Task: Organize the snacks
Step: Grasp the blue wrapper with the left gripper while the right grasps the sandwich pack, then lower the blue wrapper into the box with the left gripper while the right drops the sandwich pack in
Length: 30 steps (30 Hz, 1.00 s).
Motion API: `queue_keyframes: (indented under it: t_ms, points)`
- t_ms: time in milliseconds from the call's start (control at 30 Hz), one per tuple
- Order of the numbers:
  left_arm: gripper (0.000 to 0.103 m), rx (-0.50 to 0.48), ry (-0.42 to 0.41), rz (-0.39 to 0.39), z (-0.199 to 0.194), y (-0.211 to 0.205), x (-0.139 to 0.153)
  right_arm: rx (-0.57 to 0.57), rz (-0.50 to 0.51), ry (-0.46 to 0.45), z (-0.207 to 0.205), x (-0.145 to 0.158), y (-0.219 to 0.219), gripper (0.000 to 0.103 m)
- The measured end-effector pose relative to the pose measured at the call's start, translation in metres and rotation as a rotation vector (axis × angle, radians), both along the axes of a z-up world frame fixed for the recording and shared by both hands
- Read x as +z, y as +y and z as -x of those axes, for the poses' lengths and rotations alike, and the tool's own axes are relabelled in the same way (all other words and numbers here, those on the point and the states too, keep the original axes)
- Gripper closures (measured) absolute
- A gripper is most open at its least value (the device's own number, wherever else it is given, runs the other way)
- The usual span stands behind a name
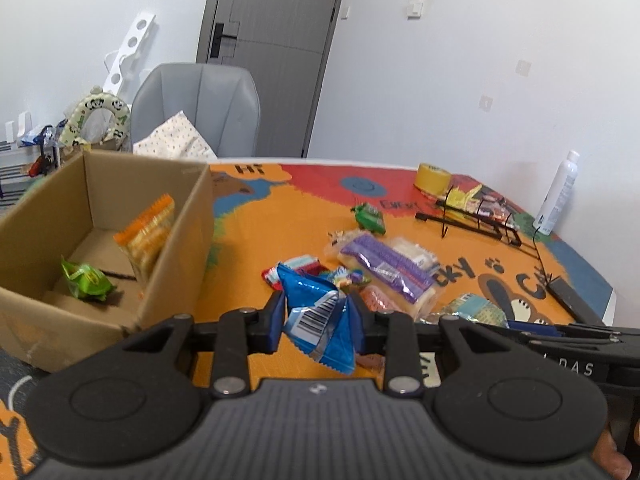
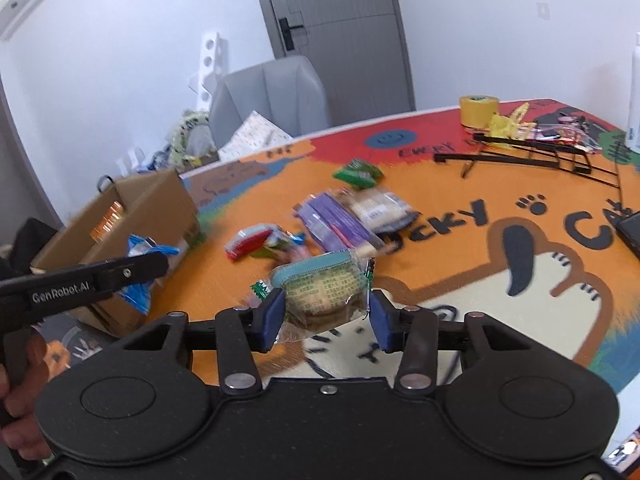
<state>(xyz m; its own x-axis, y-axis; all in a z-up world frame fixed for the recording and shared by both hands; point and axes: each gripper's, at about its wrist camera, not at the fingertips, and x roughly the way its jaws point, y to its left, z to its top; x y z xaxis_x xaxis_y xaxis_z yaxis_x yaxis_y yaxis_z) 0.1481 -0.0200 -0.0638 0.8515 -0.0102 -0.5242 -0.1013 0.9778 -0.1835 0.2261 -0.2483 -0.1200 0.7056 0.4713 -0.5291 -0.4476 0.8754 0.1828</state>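
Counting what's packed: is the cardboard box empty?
No, the cardboard box already holds an orange packet and a green packet.

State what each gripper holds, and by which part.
Left gripper: crinkled blue foil snack packet, pinched across its middle. Right gripper: clear-wrapped biscuit pack with teal top edge, clamped by its two sides.

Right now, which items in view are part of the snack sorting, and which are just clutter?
Job:
blue packet in left gripper
teal packet in right gripper
box holding orange packet and green packet
purple packet
green snack on the mat

Clutter:
tape roll
white bottle
wire rack
chair
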Motion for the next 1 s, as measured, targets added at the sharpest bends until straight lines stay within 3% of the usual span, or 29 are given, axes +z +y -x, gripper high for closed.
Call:
queue_keyframes:
  t_ms: [467,1000]
  points:
    - [0.071,0.054,-0.091,-0.032,0.024,0.034,0.048,0.073,-0.002,-0.081,0.01,0.038,0.042,0.06]
    - [0.071,0.154,-0.084,-0.029,0.029,0.094,0.056,0.136,0.006,-0.112,0.007,0.056,0.092,0.06]
